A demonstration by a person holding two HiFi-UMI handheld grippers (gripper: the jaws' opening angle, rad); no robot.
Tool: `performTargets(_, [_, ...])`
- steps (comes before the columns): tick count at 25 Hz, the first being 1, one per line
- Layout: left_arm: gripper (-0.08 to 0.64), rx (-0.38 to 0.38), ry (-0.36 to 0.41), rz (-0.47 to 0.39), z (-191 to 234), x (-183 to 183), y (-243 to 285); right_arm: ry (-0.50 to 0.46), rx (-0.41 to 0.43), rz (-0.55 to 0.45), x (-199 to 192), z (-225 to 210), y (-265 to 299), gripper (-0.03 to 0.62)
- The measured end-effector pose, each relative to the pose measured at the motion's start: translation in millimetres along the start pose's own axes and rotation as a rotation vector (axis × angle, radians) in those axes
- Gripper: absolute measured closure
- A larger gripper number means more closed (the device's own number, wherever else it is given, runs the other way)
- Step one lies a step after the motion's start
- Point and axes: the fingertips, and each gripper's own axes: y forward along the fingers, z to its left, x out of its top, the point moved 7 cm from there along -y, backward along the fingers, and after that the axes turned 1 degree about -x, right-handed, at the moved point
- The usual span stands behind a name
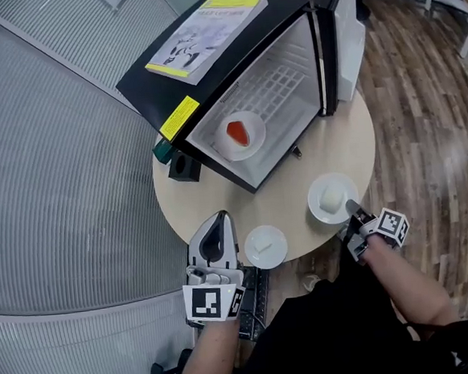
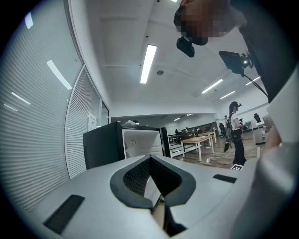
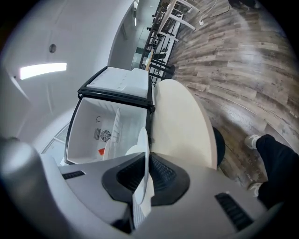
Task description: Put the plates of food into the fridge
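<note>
A black mini fridge [image 1: 233, 69] stands open on the round table [image 1: 283, 198]; a plate with red food [image 1: 243, 133] lies inside it. A plate with a white piece of food [image 1: 330, 197] sits at the table's right. My right gripper [image 1: 353, 210] is shut on its near rim, and the plate's edge [image 3: 144, 149] runs between the pads of the right gripper [image 3: 141, 179]. A second small plate [image 1: 266, 246] rests near the front edge. My left gripper [image 1: 215, 238] hovers just left of it, shut and empty; the left gripper [image 2: 153, 182] points at the fridge [image 2: 110, 144].
A booklet [image 1: 205, 27] lies on top of the fridge, whose door [image 1: 332, 45] hangs open at the right. A black box [image 1: 184, 168] and a green object [image 1: 163, 152] sit left of the fridge. Wooden floor [image 1: 430, 110] is to the right. A person [image 2: 235, 133] stands far off.
</note>
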Motion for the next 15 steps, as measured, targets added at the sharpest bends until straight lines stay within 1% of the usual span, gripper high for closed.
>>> performTargets(2, [0.557,0.006,0.0,-0.012,2,5,6,0.003,0.023,0.004,9,17,7,0.569])
performTargets(10, [0.557,0.035,-0.025,-0.054,5,16,42,-0.042,0.111,0.019,58,76,44,0.569])
performTargets(15, [0.557,0.084,-0.026,-0.076,11,23,65,-0.055,0.146,0.043,88,102,71,0.569])
